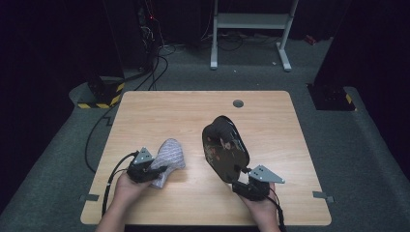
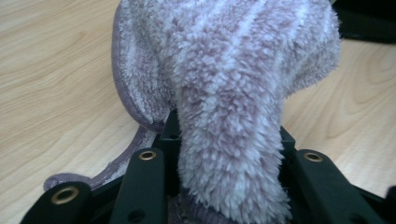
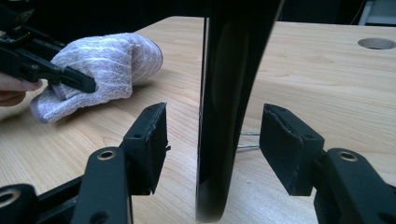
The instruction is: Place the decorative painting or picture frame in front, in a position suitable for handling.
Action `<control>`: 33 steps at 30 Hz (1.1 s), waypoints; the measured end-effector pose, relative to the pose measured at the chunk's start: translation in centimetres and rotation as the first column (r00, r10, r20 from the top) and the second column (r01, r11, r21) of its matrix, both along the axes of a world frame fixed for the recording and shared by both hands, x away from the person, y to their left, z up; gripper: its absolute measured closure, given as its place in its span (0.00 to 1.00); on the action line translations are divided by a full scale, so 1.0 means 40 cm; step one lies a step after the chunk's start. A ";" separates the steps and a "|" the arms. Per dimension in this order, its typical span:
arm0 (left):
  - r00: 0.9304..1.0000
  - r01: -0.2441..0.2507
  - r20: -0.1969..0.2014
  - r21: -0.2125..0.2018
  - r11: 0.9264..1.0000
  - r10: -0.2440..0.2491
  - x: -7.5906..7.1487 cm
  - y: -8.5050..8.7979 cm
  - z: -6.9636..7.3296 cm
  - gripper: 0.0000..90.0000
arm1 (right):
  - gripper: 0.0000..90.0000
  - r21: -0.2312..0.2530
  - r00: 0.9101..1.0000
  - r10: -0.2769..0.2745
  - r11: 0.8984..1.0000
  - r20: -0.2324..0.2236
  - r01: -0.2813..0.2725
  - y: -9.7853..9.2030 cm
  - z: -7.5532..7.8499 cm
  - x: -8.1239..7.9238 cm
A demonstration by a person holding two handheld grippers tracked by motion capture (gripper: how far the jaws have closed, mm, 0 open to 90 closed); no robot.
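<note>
Gripping a fluffy lilac-and-white striped terry cloth (image 2: 233,93) between both black jaws, left gripper (image 1: 155,172), closed tight on a bunched fold of it; rest of the cloth bulging out ahead of the jaws, its stitched hem trailing on the light wooden tabletop (image 1: 159,113). Seen too from the right gripper view, cloth (image 3: 105,65) pinched by that far gripper (image 3: 86,84).

Standing open around the edge of a glossy black oval plate with a red floral pattern (image 1: 225,147), right gripper (image 1: 241,175): pads (image 3: 154,140) well clear on either side of the thin dark rim (image 3: 224,116), neither one pressing on it, though the plate stands upright on its edge between them. No telling from these pictures what keeps the plate up.

Taking the plate as landmark: cloth lying just left of it, apart from it; round grey cable hole in the tabletop (image 1: 238,103) beyond it, near the far edge; white metal frame (image 1: 251,29) on the grey floor well behind it; black cables and a yellow-and-black striped block (image 1: 104,94) off to its far left, past the table corner.

Nothing resting on the plate's face; no legible writing or brand anywhere on cloth, plate or grippers.
</note>
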State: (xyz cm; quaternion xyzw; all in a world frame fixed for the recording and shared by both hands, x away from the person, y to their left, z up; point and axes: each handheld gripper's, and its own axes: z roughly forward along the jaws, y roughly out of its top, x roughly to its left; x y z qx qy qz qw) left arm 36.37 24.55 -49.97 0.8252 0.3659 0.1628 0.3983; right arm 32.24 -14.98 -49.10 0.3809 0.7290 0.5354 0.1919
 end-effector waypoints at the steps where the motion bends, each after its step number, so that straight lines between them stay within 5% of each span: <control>1: 1.000 -0.001 0.012 -0.006 1.000 0.001 -0.005 0.001 0.003 0.68 | 0.46 -0.001 1.000 -0.001 1.000 0.002 0.001 0.001 0.000 0.000; 10: 0.999 -0.025 0.024 -0.135 0.991 0.028 -0.013 0.029 0.018 0.67 | 0.44 -0.015 1.000 -0.004 1.000 0.014 0.004 0.007 0.001 -0.002; 15: 0.997 -0.038 0.059 -0.137 0.990 0.046 -0.020 0.025 0.024 0.67 | 0.41 -0.018 1.000 0.000 1.000 0.001 0.000 0.009 -0.003 0.000; 23: 0.995 0.017 0.104 -0.118 0.993 -0.005 -0.035 -0.002 0.032 0.67 | 0.36 -0.016 1.000 0.004 1.000 -0.020 -0.004 0.009 -0.009 0.004; 33: 0.993 0.028 0.116 -0.153 0.988 -0.010 -0.046 -0.027 0.040 0.67 | 0.38 -0.022 1.000 -0.025 0.999 0.008 0.025 0.005 -0.007 0.000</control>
